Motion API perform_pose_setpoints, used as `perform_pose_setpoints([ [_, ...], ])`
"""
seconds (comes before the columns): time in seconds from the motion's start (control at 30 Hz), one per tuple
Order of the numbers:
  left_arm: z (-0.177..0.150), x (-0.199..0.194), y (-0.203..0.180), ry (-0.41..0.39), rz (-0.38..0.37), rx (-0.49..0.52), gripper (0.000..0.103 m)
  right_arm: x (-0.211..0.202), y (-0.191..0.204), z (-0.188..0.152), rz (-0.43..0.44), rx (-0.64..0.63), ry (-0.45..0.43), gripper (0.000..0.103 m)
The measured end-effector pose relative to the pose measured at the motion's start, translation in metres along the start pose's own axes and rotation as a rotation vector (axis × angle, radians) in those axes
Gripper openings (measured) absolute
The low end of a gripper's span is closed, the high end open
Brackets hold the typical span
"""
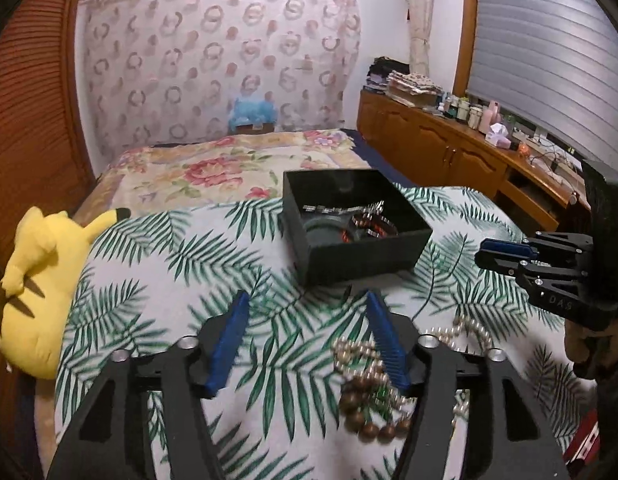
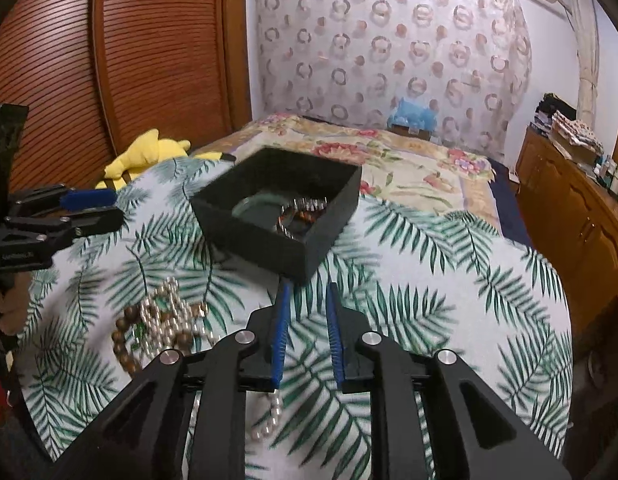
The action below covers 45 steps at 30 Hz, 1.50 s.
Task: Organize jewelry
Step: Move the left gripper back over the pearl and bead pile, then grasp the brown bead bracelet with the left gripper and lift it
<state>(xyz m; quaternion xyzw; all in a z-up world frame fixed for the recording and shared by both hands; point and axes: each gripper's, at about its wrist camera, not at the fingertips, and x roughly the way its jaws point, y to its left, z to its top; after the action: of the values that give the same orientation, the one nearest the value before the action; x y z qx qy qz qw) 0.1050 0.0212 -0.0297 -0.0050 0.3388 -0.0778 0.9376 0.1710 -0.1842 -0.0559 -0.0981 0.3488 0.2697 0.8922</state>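
Observation:
A black open box (image 1: 361, 248) (image 2: 261, 240) stands on the palm-leaf cloth (image 1: 189, 264). It holds a silver chain (image 1: 341, 209), a dark green bangle (image 2: 257, 208) and reddish pieces. A heap of pearl strands (image 1: 469, 332) (image 2: 169, 312) and brown wooden beads (image 1: 369, 420) (image 2: 125, 344) lies on the cloth in front of the box. My left gripper (image 1: 307, 296) (image 2: 93, 208) is open over the cloth, and the heap lies by its right finger. My right gripper (image 2: 309, 286) (image 1: 505, 258) points at the box's near corner with a narrow gap and nothing in it.
A yellow plush toy (image 1: 41, 292) (image 2: 149, 152) lies at the bed's left edge by a wooden louvred door (image 2: 149, 60). A wooden cabinet (image 1: 449, 152) crowded with bottles runs along the right. A blue plush (image 1: 253, 114) sits at the bed's far end.

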Motion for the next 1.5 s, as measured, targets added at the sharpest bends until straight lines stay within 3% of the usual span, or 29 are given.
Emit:
perform_pose_setpoints([
  [0.23,-0.019,-0.007,-0.001,0.025,0.018,-0.006,0.074,0.005,0.000,-0.025,0.019,-0.002,0.066,0.020],
  [0.43,-0.033,-0.007,-0.004,0.058,0.015,-0.014,0.074,0.012,0.011,-0.040,0.060,-0.029,0.116,0.020],
  [0.87,-0.040,0.019,-0.034,0.136,-0.056,0.035,0.074,0.018,0.011,-0.049,0.006,-0.036,0.129,0.018],
  [0.9,-0.039,0.021,-0.037,0.139,-0.066,0.037,0.071,0.018,0.011,-0.049,0.006,-0.036,0.128,0.018],
  [0.97,-0.037,0.026,-0.042,0.152,-0.080,0.039,0.057,0.018,0.011,-0.049,0.006,-0.036,0.129,0.018],
  [1.13,-0.035,0.035,-0.047,0.178,-0.101,0.022,0.039,0.019,0.013,-0.048,0.000,-0.043,0.129,0.018],
  [1.3,-0.034,0.041,-0.046,0.185,-0.082,0.008,0.036,0.019,0.013,-0.048,-0.001,-0.045,0.129,0.019],
  [1.5,-0.031,0.040,-0.045,0.173,-0.068,0.012,0.018,0.019,0.013,-0.049,0.001,-0.044,0.128,0.020],
])
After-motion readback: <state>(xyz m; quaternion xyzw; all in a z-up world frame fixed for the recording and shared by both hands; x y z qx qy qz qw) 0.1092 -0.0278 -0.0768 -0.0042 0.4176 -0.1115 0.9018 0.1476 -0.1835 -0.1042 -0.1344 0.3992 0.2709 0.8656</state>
